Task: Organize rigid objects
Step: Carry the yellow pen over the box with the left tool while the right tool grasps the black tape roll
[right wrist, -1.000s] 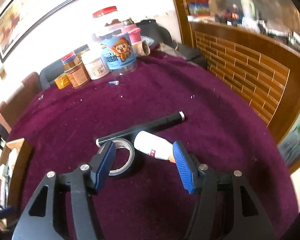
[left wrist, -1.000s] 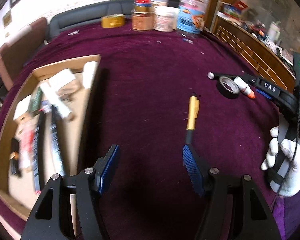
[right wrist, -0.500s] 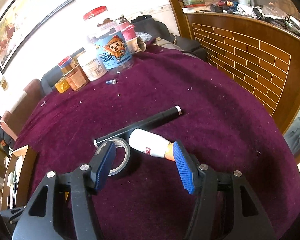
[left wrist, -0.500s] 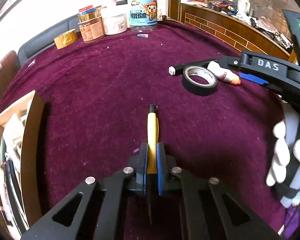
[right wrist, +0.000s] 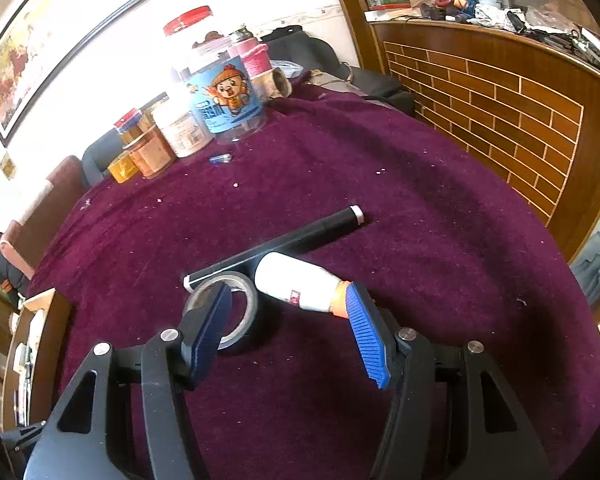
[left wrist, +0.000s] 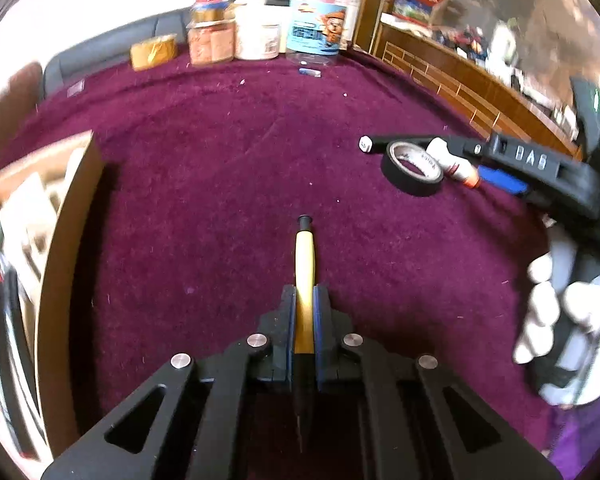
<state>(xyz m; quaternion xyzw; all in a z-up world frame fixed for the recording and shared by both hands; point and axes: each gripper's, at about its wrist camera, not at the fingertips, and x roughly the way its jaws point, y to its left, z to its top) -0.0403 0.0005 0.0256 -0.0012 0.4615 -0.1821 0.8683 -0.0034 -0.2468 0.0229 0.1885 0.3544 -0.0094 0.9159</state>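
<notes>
My left gripper point(left wrist: 303, 308) is shut on a yellow pen point(left wrist: 305, 256) with a black tip, which points forward over the purple tablecloth. My right gripper point(right wrist: 288, 312) is open and empty. Its jaws stand around a white glue bottle with an orange cap point(right wrist: 300, 284), with a black tape roll point(right wrist: 236, 312) by the left jaw. A long black marker point(right wrist: 284, 242) lies just behind them. The tape roll point(left wrist: 414, 168), the bottle point(left wrist: 454, 164) and the right gripper point(left wrist: 496, 174) also show in the left wrist view.
A wooden tray point(left wrist: 66, 216) with several items stands at the left; its edge shows in the right wrist view point(right wrist: 46, 332). Jars and a yellow tape roll point(left wrist: 154, 52) line the table's far edge point(right wrist: 220, 96). A wooden counter point(right wrist: 500, 92) is on the right.
My left gripper swung from the tray to the yellow pen, closed on it, and now holds it slightly lifted. My right gripper stays open around the glue bottle, barely moved.
</notes>
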